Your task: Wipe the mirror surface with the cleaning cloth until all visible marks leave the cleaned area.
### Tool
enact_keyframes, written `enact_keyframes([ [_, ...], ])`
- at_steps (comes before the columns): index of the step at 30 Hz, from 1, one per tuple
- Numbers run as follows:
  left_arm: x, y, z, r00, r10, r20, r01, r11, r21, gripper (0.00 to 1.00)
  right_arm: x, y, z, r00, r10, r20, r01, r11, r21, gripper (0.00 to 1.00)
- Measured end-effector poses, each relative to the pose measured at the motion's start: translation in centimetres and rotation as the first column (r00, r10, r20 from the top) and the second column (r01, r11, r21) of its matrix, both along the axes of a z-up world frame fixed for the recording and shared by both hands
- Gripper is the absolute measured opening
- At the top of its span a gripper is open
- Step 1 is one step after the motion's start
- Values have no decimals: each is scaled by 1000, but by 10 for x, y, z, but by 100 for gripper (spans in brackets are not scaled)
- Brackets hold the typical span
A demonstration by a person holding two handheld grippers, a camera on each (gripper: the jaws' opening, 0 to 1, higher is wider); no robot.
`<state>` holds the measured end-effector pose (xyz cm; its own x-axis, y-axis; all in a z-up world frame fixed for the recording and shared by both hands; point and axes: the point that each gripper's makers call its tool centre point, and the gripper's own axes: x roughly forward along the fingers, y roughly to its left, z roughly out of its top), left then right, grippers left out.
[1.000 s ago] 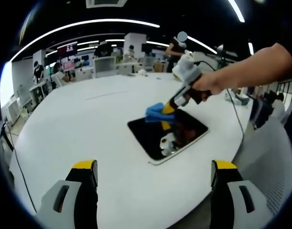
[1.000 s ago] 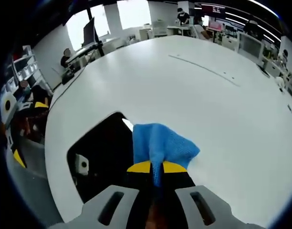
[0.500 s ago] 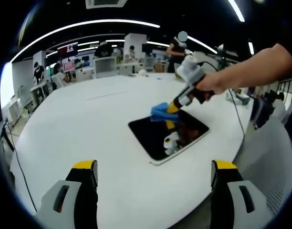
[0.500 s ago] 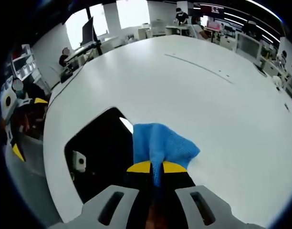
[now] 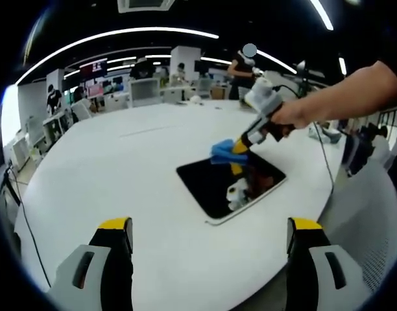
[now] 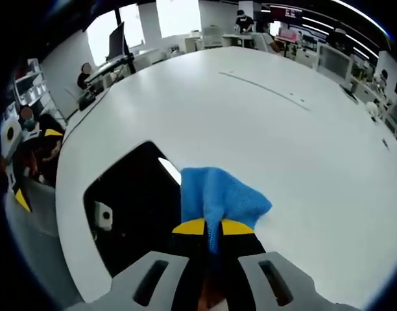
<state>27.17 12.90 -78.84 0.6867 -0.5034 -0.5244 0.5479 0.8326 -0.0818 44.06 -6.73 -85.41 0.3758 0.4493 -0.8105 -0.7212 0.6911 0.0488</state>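
A wide white table (image 5: 120, 188) spreads across the left gripper view, with an office of desks and screens beyond it at twelve o'clock. On the table, just past centre toward three o'clock, lies the dark mirror (image 5: 229, 188), flat, with a pale rim. A person's arm (image 5: 344, 91) reaches in from two o'clock, holding the right gripper (image 5: 240, 146) with its tip over the mirror's far edge. Its jaws are closed tight on the blue cloth (image 6: 218, 196), which covers the mirror's edge at the mirror's three o'clock in the right gripper view. The left gripper (image 5: 208, 243) hangs over the table's near side, jaws spread wide, gripping nothing.
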Motion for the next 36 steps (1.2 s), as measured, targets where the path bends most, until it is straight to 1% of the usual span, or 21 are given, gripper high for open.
enact_keyframes([
  [3, 0, 0, 0, 1000, 0, 1, 0, 1000, 1, 99, 0, -4, 0, 1000, -8, 2, 8, 1000, -6, 1],
  [12, 0, 1, 1, 1000, 4, 4, -4, 1000, 6, 99, 0, -6, 0, 999, -42, 10, 42, 999, 2, 2],
  [23, 1, 2, 3, 1000, 8, 14, -8, 1000, 7, 99, -8, -8, 0, 997, -71, 29, 71, 997, 5, 1],
  [30, 0, 1, 4, 1000, 10, 16, -10, 1000, 7, 99, -17, -8, 1, 996, -89, 28, 89, 996, 12, 1],
  [36, 0, 1, 6, 1000, 10, 23, -10, 1000, 8, 99, -30, -8, 0, 995, -97, 34, 96, 995, 15, 1],
])
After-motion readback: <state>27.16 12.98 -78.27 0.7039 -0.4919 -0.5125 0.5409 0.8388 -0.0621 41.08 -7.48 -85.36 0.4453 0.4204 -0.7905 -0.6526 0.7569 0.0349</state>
